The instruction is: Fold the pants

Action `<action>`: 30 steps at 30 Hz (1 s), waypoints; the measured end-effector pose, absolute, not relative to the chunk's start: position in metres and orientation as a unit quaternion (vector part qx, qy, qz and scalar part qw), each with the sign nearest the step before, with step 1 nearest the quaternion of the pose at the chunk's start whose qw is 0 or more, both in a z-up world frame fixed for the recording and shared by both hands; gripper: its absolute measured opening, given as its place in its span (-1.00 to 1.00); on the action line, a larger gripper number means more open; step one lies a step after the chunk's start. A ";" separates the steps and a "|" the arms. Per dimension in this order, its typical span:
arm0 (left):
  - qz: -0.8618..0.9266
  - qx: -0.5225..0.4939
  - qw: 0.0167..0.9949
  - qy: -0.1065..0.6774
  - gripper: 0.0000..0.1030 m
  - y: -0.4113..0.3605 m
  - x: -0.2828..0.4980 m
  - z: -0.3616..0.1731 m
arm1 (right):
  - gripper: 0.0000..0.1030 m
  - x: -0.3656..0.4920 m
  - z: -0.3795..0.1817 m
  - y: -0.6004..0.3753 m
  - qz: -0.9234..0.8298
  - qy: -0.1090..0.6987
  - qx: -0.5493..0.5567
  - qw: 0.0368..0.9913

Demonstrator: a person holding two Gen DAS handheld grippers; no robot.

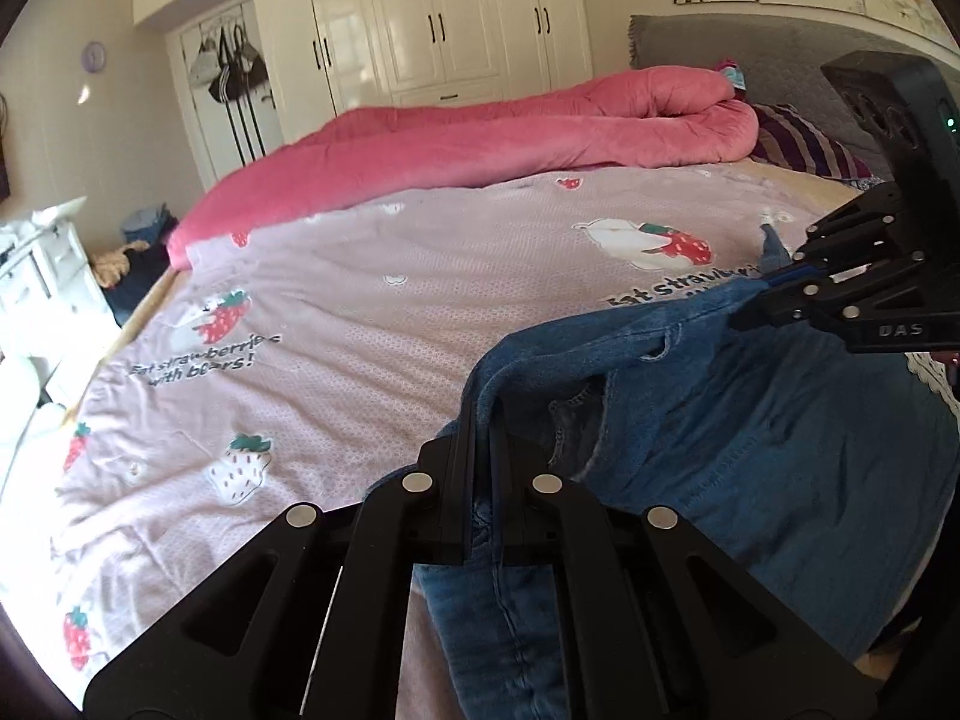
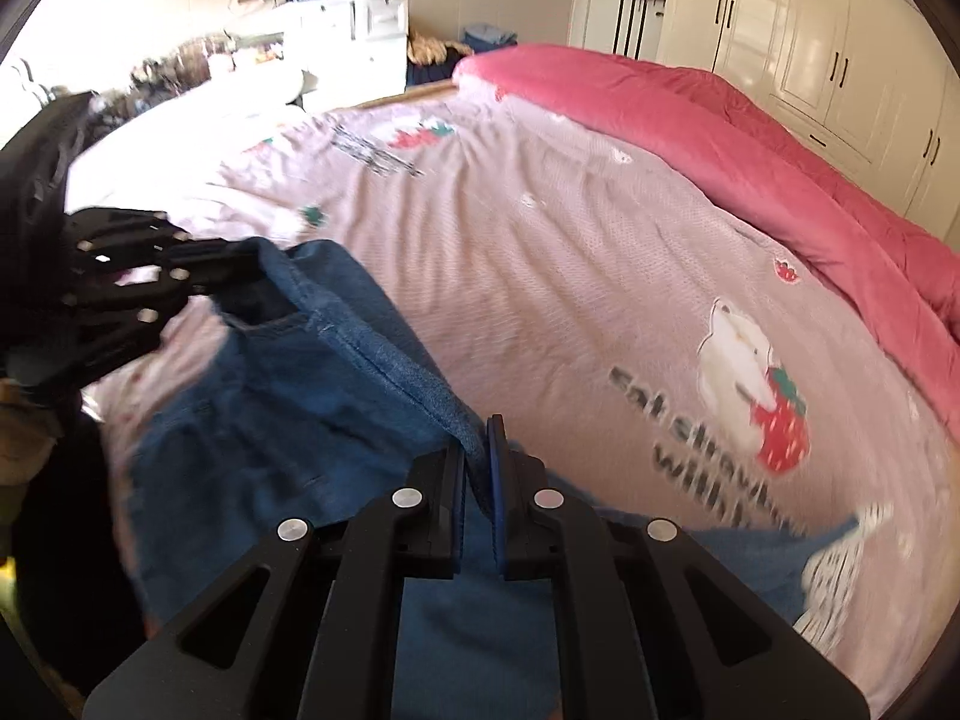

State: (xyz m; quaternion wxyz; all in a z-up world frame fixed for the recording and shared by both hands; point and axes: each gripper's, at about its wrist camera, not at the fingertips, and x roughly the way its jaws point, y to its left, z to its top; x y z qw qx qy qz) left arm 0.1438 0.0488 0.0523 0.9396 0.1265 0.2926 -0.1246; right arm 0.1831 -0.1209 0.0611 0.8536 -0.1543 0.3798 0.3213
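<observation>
The blue denim pants (image 1: pixel 750 450) are held up between the two tools. The left gripper (image 1: pixel 483 420) is clenched on one folded edge of the waistband, and the right gripper (image 2: pixel 485 438) is clamped on the opposite edge, cloth being pinched between its blue pads. In the left wrist view the right gripper (image 1: pixel 750 309) is seen ahead and to the right of the left tool, with the denim stretched between them; in the right wrist view the left gripper (image 2: pixel 234 267) is seen ahead and to the left. The rest of the pants hangs below and behind both tools.

Ahead of both grippers a wide, bare stretch of pink bedspread (image 1: pixel 390 312) printed with strawberries and bears is laid out, lightly creased. Beyond it, along the far edge of the bed, a rolled red quilt (image 1: pixel 480 132) is piled. Farther off, white wardrobe doors (image 1: pixel 456 12) are seen, and a white dresser (image 2: pixel 360 30) stands past the bed's far corner.
</observation>
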 end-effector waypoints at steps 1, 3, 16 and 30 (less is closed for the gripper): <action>-0.125 0.130 0.940 0.290 -1.00 0.049 0.135 0.054 | -0.89 0.171 0.063 -0.122 0.326 0.375 -0.153 0.854; -0.128 0.123 0.941 0.287 -1.00 0.052 0.115 0.057 | -0.89 0.146 0.065 -0.124 0.339 0.370 -0.148 0.852; -0.130 0.099 0.925 0.344 -1.00 0.058 0.033 0.036 | -0.88 0.046 0.018 -0.113 0.379 0.409 -0.129 0.820; -0.123 0.100 0.895 0.418 -0.98 0.062 0.019 0.002 | -0.81 0.031 -0.029 -0.101 0.375 0.440 -0.130 0.806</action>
